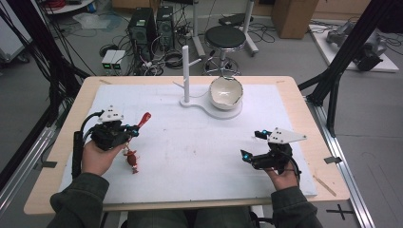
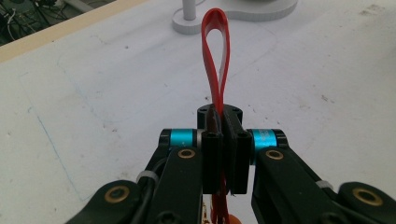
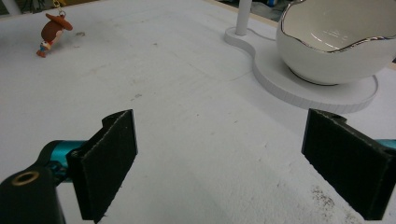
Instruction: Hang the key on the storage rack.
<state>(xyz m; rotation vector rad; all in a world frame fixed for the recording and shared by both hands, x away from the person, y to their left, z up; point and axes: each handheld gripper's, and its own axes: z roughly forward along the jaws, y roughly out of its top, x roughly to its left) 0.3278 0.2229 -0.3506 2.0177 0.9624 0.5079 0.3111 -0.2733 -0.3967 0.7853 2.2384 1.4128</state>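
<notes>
On the left side of the white foam-covered table (image 1: 199, 142), the left gripper (image 1: 135, 129) has its jaws closed on a red ribbon loop (image 1: 143, 118). In the left gripper view the two black jaws stand pressed together with the thin red band pinched between them — the loop (image 2: 215, 51) rises free beyond the jaw tips, a narrow teardrop of glossy red strap pointing toward the far side of the table. Below the jaws the strap runs down to a small brown-and-red figurine charm (image 1: 132, 159), which in the high view hangs or lies just near of the gripper, beside the person's left hand (image 1: 99, 156); whether it rests on the table or dangles cannot be told. From the right gripper view the same charm (image 3: 53, 29) shows far off at the upper left, a small brown figure with a red hat and a bit of gold chain above it.

The right gripper (image 1: 253, 146) sits at the near right of the table, well apart from the charm. Its jaws are wide apart with nothing between them — the two black padded faces stand at either edge of the right gripper view over bare white surface.

At the far middle stands a white stand with an upright pegged post (image 1: 186, 73) on a flat white base, and on that base sits a white egg-shaped ceramic bowl with a jagged silver rim (image 1: 225, 91).
</notes>
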